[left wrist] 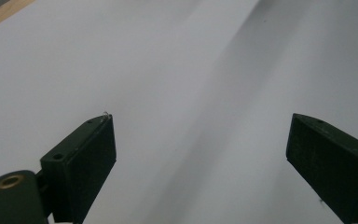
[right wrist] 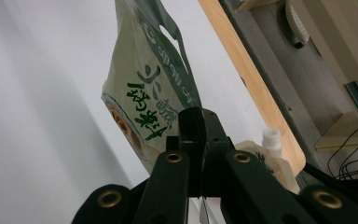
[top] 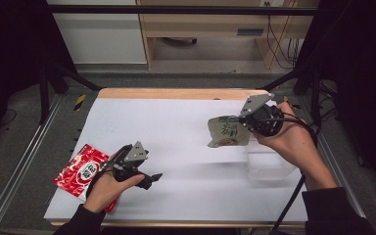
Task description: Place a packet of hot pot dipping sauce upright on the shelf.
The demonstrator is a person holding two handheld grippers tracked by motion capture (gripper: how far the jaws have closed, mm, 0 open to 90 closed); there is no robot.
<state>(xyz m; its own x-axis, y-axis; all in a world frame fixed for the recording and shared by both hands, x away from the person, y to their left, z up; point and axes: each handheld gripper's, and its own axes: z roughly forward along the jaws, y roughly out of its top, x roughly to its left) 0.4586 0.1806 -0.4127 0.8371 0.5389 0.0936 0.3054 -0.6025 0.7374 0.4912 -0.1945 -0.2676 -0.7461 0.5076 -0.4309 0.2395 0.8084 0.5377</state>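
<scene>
Green-printed pouch (top: pixel 227 132) hangs over the surface's (top: pixel 176 127) far right area, pinched at one edge by the right gripper's (top: pixel 247 128) closed fingers. Such a thin hold could let it slip. Left gripper (top: pixel 149 180), fingers open and empty, hovers beside the red packet (top: pixel 81 169) at the near left edge.

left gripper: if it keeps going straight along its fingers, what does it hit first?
Probably nothing but the white table surface. The left gripper is open with nothing between its fingers, and its own view ahead shows plain white sheet. The red packet lies behind it; depth is hard to judge.
</scene>
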